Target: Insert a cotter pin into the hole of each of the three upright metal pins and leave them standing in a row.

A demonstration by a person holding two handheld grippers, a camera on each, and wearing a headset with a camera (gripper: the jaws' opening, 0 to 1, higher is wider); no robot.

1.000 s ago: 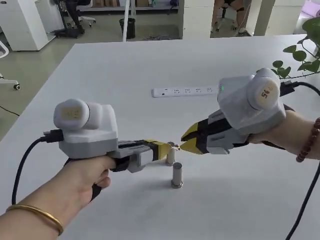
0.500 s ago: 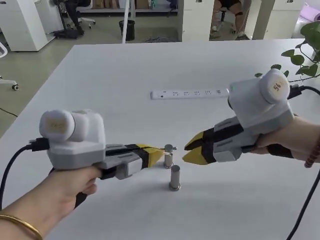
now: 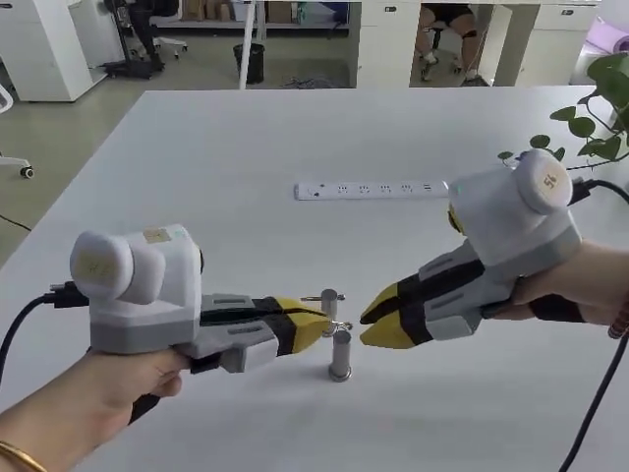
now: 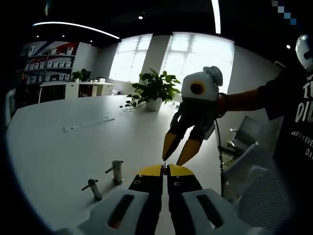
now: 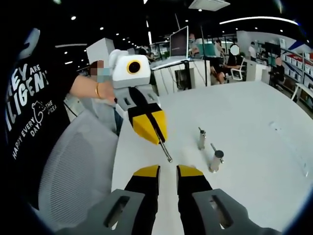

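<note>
Left tongs [image 3: 322, 325] clamped on a cotter pin [image 5: 165, 149], right tongs [image 3: 367, 327] open, tip to tip, above two upright metal pins [image 3: 340, 355], both cross-pinned, on counter [image 3: 246, 147]

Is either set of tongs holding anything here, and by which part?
The left tongs are shut on a cotter pin, gripping one end; the rest sticks out forward. The right tongs are open, empty.

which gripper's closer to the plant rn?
Right. The right gripper is in front of the plant, on its side; the left gripper is farther left, across the pins.
</note>
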